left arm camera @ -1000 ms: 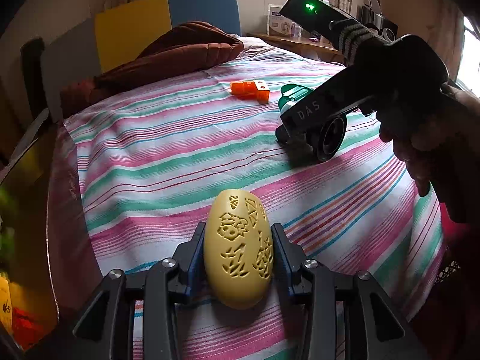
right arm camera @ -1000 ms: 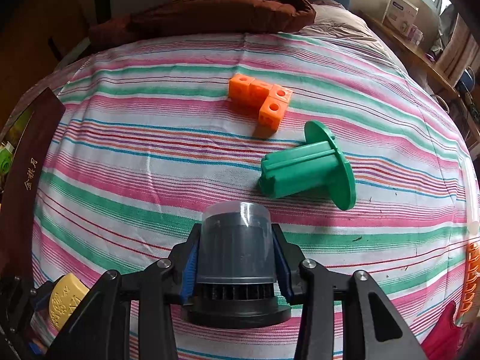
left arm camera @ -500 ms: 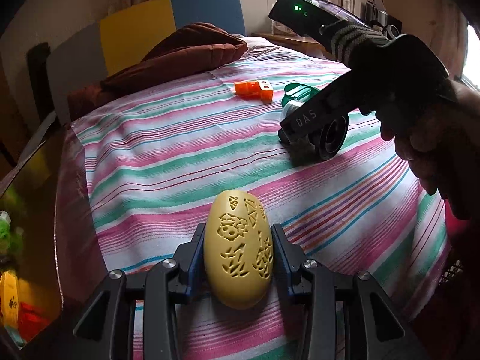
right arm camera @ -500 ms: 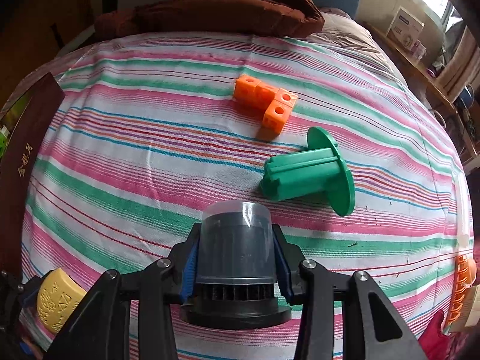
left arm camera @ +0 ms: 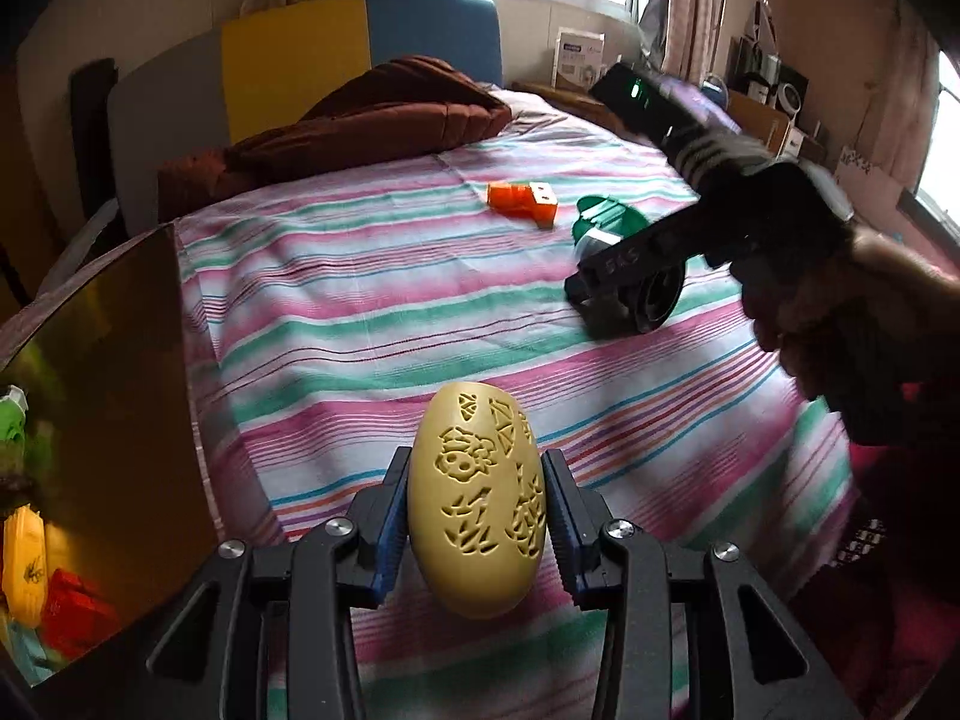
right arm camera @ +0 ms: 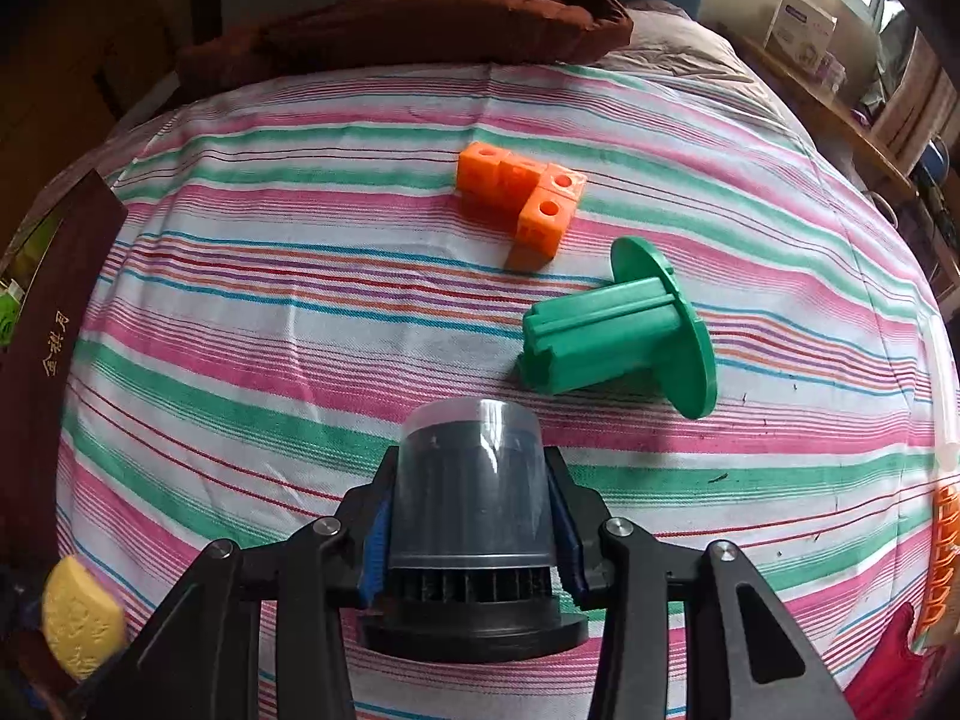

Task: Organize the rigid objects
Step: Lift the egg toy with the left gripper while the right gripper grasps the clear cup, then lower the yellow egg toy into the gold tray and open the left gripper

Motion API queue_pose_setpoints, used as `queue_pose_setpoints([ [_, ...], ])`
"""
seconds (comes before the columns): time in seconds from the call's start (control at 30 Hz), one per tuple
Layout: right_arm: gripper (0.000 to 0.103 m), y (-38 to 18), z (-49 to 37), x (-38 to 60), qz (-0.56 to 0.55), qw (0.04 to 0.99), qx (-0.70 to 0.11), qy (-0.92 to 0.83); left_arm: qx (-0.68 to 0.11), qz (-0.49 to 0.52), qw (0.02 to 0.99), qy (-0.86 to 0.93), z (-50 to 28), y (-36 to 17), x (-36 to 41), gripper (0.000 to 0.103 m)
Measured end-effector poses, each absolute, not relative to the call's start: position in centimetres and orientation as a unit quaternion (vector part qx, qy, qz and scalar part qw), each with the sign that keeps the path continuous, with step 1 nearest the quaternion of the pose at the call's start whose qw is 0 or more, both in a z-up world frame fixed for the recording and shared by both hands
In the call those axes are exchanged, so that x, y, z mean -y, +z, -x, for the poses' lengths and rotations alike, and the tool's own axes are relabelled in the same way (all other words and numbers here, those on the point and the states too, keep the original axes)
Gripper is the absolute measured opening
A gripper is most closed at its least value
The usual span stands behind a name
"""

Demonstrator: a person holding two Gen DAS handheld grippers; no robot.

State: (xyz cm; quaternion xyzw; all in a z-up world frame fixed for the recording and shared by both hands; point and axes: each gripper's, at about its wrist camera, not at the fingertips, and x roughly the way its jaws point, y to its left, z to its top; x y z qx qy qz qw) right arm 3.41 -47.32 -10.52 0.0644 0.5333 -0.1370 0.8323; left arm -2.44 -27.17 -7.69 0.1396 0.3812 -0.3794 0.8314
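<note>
While your left tool (left arm camera: 477, 516) is clenched on the yellow carved egg (left arm camera: 477, 501), its blue pads pressing both sides, the egg stands above the near end of the striped bedsheet (left arm camera: 360, 312), clear of the cloth. Just left of it stands the brown box (left arm camera: 120, 390), with green, yellow and red pieces showing inside at the left edge of the left wrist view.

Your right tool (right arm camera: 471, 513) grips the grey capped cylinder (right arm camera: 471, 480) around its clear upper part, with the black ribbed base and wide flange (right arm camera: 474, 630) hanging below the pads. From the left view your right hand (left arm camera: 840, 324) holds that tool low over the bed, to the right of the egg.

On the sheet beyond the cylinder, the green flanged spool (right arm camera: 618, 330) lies on its side, and the orange block piece (right arm camera: 522, 192) rests just past it, the two near each other but apart. A dark red-brown blanket (right arm camera: 408, 18) is bunched at the far end of the bed.
</note>
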Motion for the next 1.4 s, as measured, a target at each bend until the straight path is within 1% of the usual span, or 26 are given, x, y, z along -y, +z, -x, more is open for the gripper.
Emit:
queue_pose_setpoints([
  [0.27, 0.043, -10.5, -3.4, 45.9, -0.009, 0.836, -0.53, -0.139, -0.363, -0.125, 0.839, -0.386, 3.2, -5.7, 25.8, 0.042],
  [0.6, 0.043, -10.4, -3.2, 45.8, 0.002, 0.838, -0.528, -0.137, -0.343, -0.107, 0.849, -0.387, 3.6, -3.4, 24.7, 0.042],
  [0.87, 0.043, -10.4, -3.1, 45.5, 0.008, 0.839, -0.527, -0.137, -0.338, -0.06, 0.874, -0.345, 1.0, -1.2, 21.0, 0.042],
  [1.2, 0.043, -10.4, -3.2, 45.5, 0.011, 0.839, -0.527, -0.137, -0.357, -0.011, 0.898, -0.256, -4.0, -1.9, 14.9, 0.042],
  [1.4, 0.043, -10.4, -3.2, 45.5, 0.012, 0.839, -0.527, -0.137, -0.371, -0.012, 0.9, -0.227, -6.6, -3.0, 12.9, 0.042],
])
